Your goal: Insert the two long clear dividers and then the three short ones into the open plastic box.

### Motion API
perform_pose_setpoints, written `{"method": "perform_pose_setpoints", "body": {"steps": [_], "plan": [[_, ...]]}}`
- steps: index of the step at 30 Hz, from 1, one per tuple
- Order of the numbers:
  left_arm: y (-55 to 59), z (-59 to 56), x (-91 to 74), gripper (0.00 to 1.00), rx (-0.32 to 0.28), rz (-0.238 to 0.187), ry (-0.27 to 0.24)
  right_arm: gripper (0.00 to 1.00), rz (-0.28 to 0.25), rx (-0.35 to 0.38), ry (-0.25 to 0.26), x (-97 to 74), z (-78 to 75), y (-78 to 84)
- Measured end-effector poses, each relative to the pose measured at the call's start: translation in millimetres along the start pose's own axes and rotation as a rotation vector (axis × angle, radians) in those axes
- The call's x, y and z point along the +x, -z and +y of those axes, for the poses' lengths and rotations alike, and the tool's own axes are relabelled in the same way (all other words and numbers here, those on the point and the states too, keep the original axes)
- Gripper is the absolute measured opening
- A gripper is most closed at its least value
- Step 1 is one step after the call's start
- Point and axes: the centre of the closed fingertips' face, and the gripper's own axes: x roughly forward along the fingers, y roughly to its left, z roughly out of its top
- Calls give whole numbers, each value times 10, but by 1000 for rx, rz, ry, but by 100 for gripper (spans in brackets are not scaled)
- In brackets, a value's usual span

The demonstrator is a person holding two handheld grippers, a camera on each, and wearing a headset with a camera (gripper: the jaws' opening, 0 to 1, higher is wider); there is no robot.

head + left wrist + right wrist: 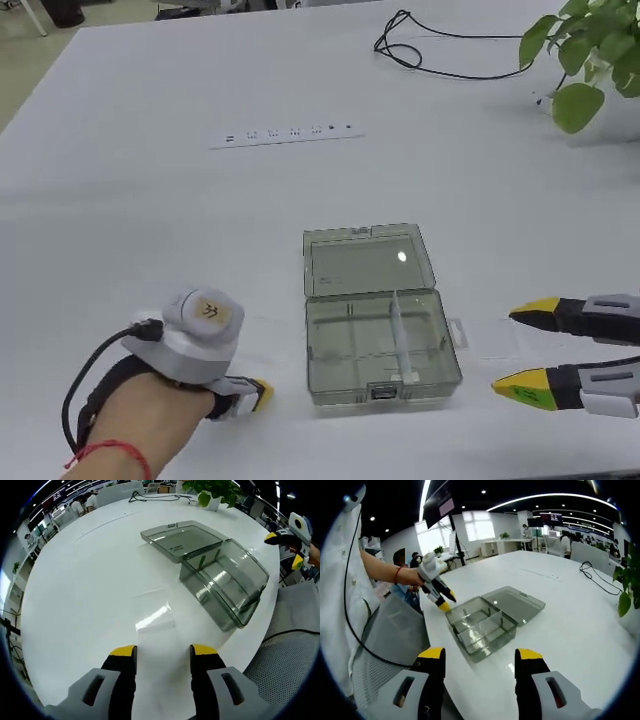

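Left claw (163, 652) is spread w/ nothing in it, aimed at the clear divider (155, 617) lying flat on the table (90, 580) just in front, prob. to grab it for the open box (225, 587) ahead to its right; right claw (480, 655), also spread & empty, faces the box.

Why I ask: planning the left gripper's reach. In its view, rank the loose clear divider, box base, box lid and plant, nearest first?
From the left gripper:
1. clear divider, flat just ahead of the jaws.
2. box base, ahead to the right.
3. box lid, open beyond the base.
4. plant, farthest, at the view's top.
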Motion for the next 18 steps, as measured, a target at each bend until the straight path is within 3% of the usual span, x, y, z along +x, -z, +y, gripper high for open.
{"method": "perform_pose_setpoints", "body": {"steps": [4, 12, 18], "plan": [[-14, 25, 10, 39, 23, 6, -12, 57, -3, 3, 1, -11, 3, 9], [-9, 82, 5, 33, 11, 19, -14, 57, 4, 5, 0, -23, 20, 53], [-24, 105, 2, 31, -27, 22, 14, 59, 13, -9, -4, -16, 54, 88]]}}
